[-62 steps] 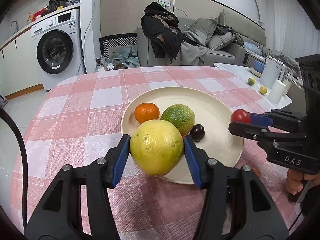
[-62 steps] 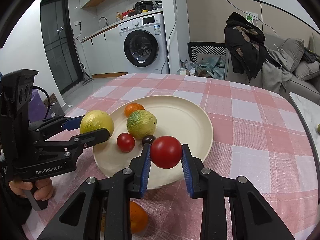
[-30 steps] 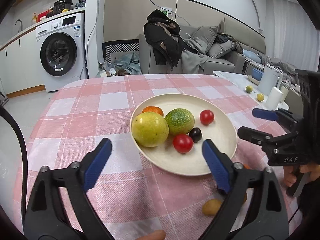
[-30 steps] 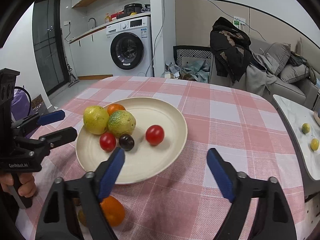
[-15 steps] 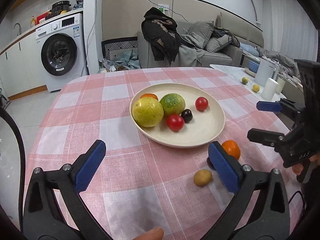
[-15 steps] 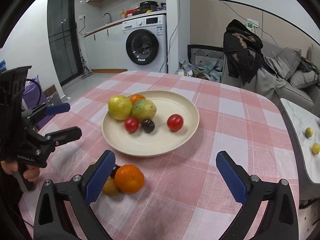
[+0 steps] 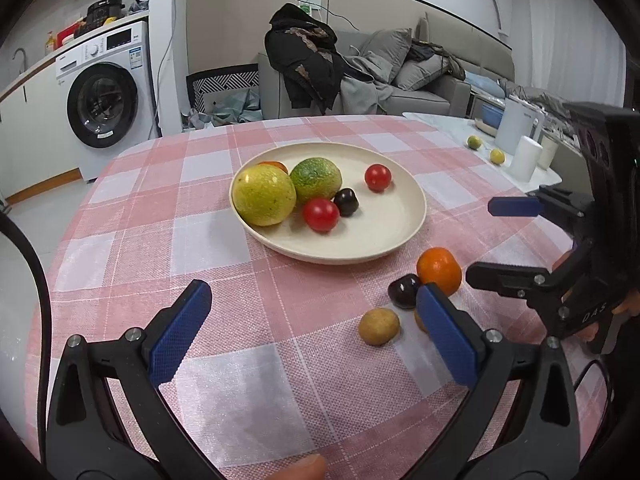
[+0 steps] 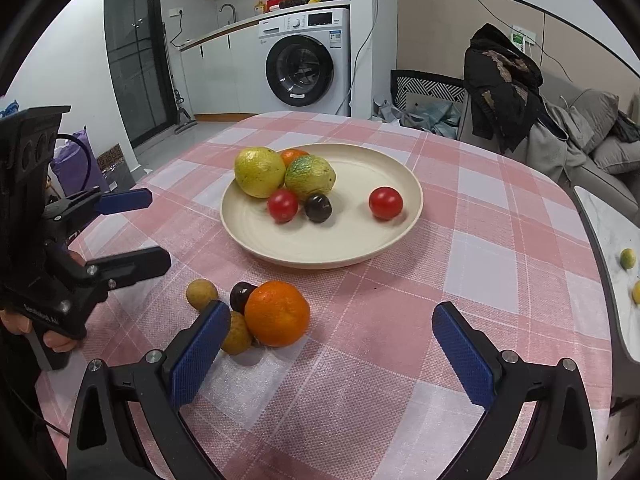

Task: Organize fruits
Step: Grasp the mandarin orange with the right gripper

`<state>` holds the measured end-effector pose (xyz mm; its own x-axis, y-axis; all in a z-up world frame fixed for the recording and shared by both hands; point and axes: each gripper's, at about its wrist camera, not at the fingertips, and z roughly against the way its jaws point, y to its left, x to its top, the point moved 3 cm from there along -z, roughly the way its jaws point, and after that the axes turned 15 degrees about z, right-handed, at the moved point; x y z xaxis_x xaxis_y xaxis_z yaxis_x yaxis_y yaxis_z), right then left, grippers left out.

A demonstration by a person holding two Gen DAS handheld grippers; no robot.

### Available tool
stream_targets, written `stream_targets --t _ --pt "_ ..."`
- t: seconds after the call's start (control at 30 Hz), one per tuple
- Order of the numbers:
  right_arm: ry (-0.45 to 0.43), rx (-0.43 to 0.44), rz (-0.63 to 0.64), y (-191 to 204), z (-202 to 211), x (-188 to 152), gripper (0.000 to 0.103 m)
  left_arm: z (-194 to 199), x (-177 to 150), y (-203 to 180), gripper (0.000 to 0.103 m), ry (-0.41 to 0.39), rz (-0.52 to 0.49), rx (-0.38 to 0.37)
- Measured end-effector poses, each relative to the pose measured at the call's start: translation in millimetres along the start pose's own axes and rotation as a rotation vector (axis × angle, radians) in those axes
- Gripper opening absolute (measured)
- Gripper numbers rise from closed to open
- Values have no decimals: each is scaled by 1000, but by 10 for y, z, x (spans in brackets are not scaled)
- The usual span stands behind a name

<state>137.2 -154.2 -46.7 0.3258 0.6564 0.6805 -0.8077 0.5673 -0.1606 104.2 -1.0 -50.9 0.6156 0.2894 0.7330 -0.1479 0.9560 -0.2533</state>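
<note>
Grippers [image 8: 332, 352] wide; plate [image 8: 408, 184] holds fruit.

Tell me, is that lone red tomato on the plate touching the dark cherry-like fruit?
Apart. In the right wrist view, bare cream plate shows between the lone red tomato and the dark fruit; the left wrist view shows the same gap.

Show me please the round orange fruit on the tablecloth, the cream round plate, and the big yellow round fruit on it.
round orange fruit [image 8: 277, 313], right wrist view, its front skin.
cream round plate [image 8: 332, 240], right wrist view, bare inner floor.
big yellow round fruit [image 7: 264, 195], left wrist view, its middle.
</note>
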Motion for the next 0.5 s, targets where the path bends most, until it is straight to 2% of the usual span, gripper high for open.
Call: stream_targets --t 0.5 --pt "23 38 -43 -9 -129 -29 103 -53 -18 -26 102 16 -5 3"
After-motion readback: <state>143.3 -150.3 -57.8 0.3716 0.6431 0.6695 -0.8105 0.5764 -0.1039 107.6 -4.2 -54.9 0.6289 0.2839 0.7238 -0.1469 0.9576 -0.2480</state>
